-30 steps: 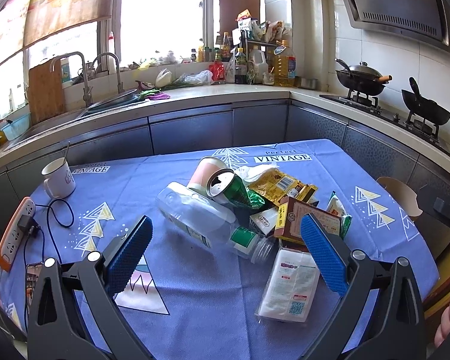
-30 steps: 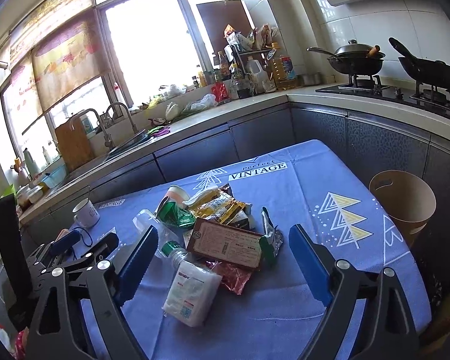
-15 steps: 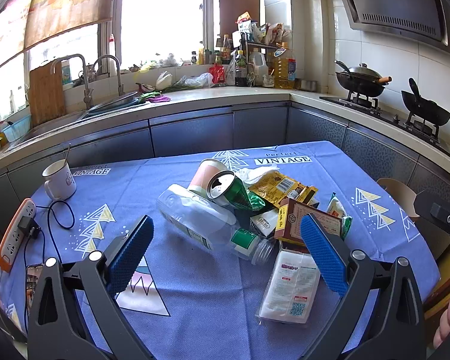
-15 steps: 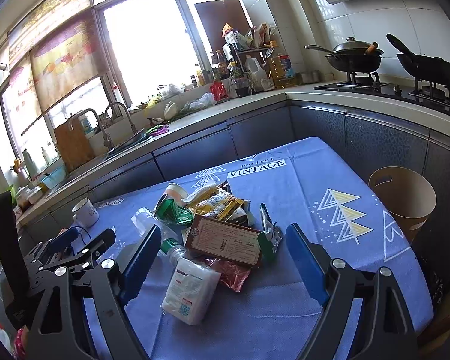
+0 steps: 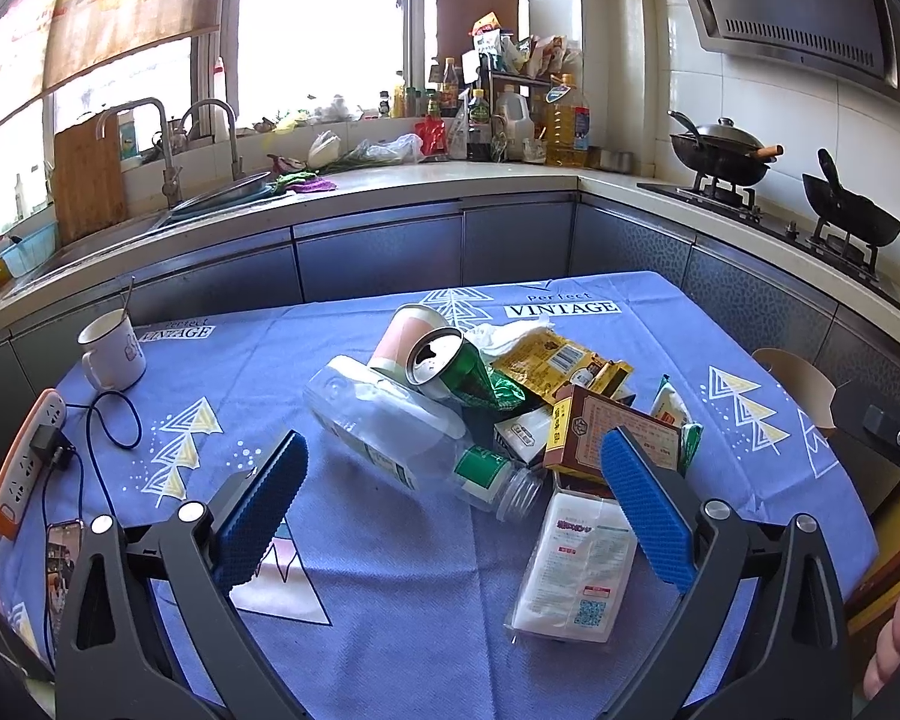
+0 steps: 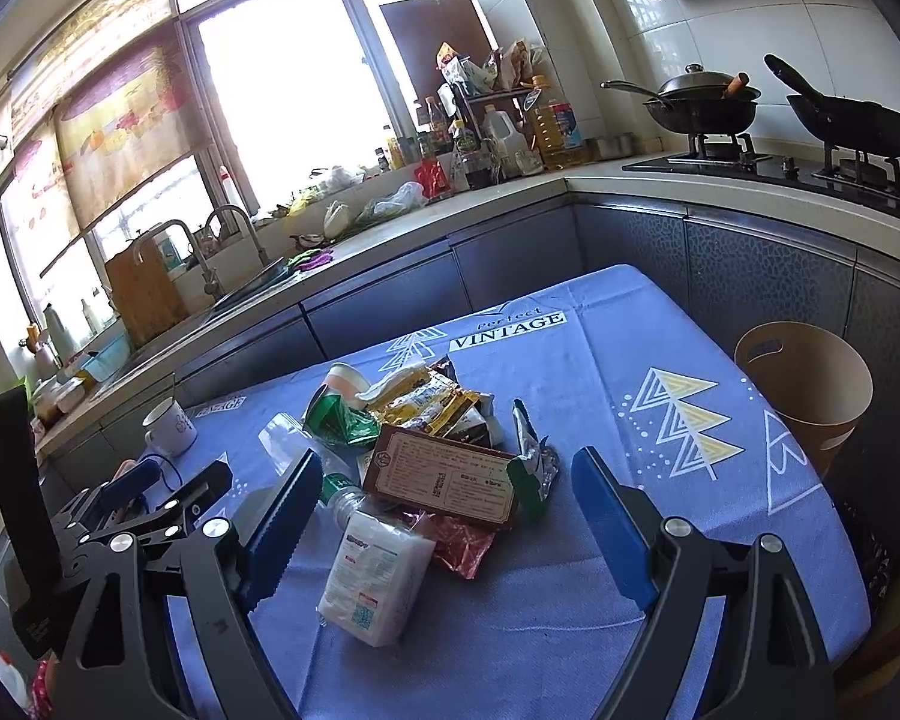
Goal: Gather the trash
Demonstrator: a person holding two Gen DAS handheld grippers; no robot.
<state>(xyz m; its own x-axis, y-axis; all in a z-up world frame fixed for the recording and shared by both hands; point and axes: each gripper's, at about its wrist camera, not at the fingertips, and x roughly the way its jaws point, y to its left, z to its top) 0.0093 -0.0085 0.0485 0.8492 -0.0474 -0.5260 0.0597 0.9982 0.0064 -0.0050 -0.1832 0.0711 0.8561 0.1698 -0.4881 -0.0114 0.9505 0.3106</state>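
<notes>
Plastic bottle [image 5: 408,438] lies on its side amid the trash on the blue-clothed worktop [image 5: 390,630], its long axis slanting, open mouth toward the camera's right. Both grippers, left [image 5: 450,516] and right [image 6: 444,528], hover with jaws apart, empty. A bin [image 6: 810,396] stands beside the worktop.

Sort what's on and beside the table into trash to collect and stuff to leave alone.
Trash job: clear bottle, green can, paper cup, yellow wrapper, brown box, tissue pack, bin.

Leave: mug, power strip, phone.
</notes>
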